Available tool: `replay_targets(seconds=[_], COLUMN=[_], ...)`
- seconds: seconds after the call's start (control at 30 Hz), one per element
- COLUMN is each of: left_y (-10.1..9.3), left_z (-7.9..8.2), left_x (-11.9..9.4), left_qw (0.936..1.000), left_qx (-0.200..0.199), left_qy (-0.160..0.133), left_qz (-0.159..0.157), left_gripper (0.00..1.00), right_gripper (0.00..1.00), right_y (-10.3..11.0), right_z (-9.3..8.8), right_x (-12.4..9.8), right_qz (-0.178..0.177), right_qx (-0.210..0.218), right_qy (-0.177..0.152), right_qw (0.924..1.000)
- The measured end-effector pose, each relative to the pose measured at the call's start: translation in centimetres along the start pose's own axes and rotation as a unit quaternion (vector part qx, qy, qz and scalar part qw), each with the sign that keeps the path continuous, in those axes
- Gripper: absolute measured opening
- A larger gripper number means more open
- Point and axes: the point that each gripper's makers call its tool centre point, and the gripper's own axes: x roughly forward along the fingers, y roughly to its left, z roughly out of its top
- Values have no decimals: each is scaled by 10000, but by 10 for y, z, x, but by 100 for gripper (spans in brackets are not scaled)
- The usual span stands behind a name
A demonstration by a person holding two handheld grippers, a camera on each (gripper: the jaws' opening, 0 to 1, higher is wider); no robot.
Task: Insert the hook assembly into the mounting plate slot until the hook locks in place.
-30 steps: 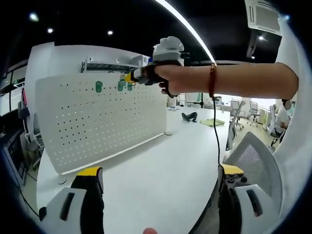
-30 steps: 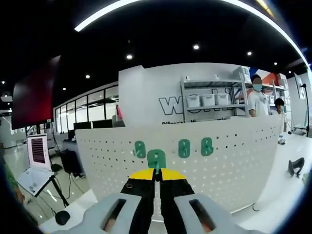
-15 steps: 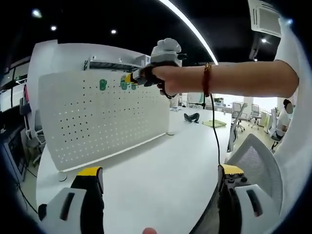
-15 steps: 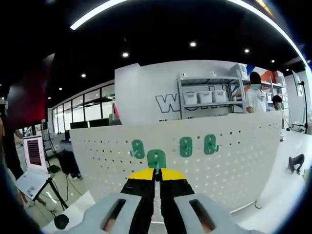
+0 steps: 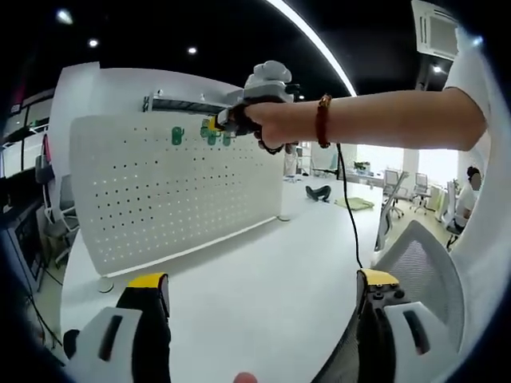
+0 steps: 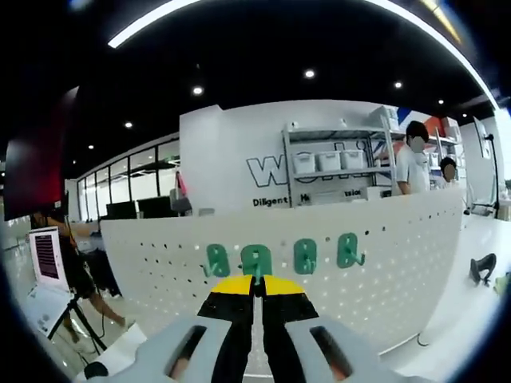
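In the right gripper view, the right gripper (image 6: 255, 281) had its yellow-tipped fingers (image 6: 235, 286) clenched on the stem of a green hook (image 6: 255, 261), held up against the white pegboard (image 6: 399, 255) that served as the mounting plate; whether the hook was seated in a slot could not be told. Three more green hooks sat on the same row of the board: one just toward 9 o'clock (image 6: 215, 260), and two toward 3 o'clock (image 6: 304, 256) (image 6: 348, 250). Behind the board that view showed a shelf rack with white bins (image 6: 335, 163), wall lettering, and people standing at about 2 o'clock. The left gripper view gave the side-on picture instead: the pegboard (image 5: 160, 199) stood upright on the white table (image 5: 263, 279), and a person's bare arm with a beaded wristband (image 5: 322, 122) reached in from 3 o'clock, the hand (image 5: 263, 128) carrying the right gripper (image 5: 214, 125) to the board's top row, beside a separate green hook (image 5: 177, 136) toward 9 o'clock. The left gripper (image 5: 259, 283) itself hung low over the table, well apart from the board, its fingers (image 5: 148, 291) released and spread wide with nothing between them. A mesh office chair (image 5: 423, 263) stood at about 4 o'clock.
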Motion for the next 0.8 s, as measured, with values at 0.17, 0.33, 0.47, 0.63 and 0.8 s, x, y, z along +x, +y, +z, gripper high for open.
replay_targets(seconds=[0.17, 0.33, 0.47, 0.63, 0.8], left_y=[1, 5, 8, 9, 12], left_z=[-3, -2, -1, -5, -7], left_x=[-1, -2, -2, -4, -6], left_qw=[10000, 10000, 10000, 9999, 9998], left_qx=[-1, -16, -29, -69, -98], left_qy=[50, 48, 32, 62, 87], left_qz=[-2, 30, 58, 78, 119], left_gripper=[100, 100, 100, 100, 100], right_gripper=[1, 1, 1, 1, 1], right_y=[-2, -2, 0, 0, -3], right_z=[-1, -2, -4, -5, -4], right_x=[7, 11, 15, 23, 29], right_qz=[-45, -77, -95, -99, -144], right_qx=[20, 22, -96, -41, -116], right_qy=[34, 44, 50, 63, 71], right_qw=[10000, 10000, 9999, 9999, 9998])
